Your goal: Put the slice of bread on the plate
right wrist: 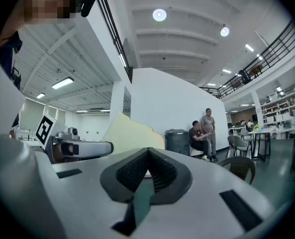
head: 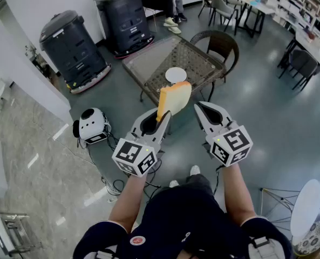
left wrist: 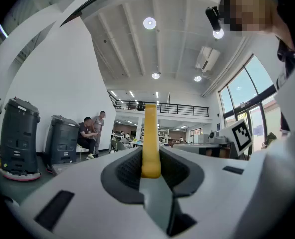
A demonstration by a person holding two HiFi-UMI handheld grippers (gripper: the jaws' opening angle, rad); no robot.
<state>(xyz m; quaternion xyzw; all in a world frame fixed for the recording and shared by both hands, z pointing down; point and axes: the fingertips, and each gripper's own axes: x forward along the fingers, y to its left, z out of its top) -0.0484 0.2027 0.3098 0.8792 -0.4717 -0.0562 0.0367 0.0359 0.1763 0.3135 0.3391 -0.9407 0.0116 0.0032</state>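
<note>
the left gripper (head: 162, 118) is holding the slice of bread (head: 175, 97) by its lower edge. its fingers (left wrist: 125, 172) are standing at a narrow gap and pressing on both faces. the slice is standing upright on edge and rising above the fingers, so most of it is clear of the pads. this edge grip is judged to be leaving the broad face free for laying down flat. the gripper is pointing level, which is giving the slice no slope to slide out along.

the slice is in the air, not on the plate (head: 176, 75). in the head view the plate is lying at 12 o'clock from the slice, lower down, on the glass-topped counter (head: 149, 63). nothing is resting on the plate. the task is judged to be in the carrying step, with the placing not yet done.

the right gripper (head: 199, 108) is hanging at 3 o'clock of the left gripper, near the slice but apart from it. its fingers (right wrist: 132, 171) are meeting at the tips with nothing between them. in the right gripper view the slice is showing beyond them at 10 o'clock. this gripper is judged to be standing by, out of the path to the plate.

the next move is likely calling for advancing over the plate, lowering, and tilting the slice flat before parting the fingers. releasing from this height is risking a slice landing off the rim or on the counter.
</note>
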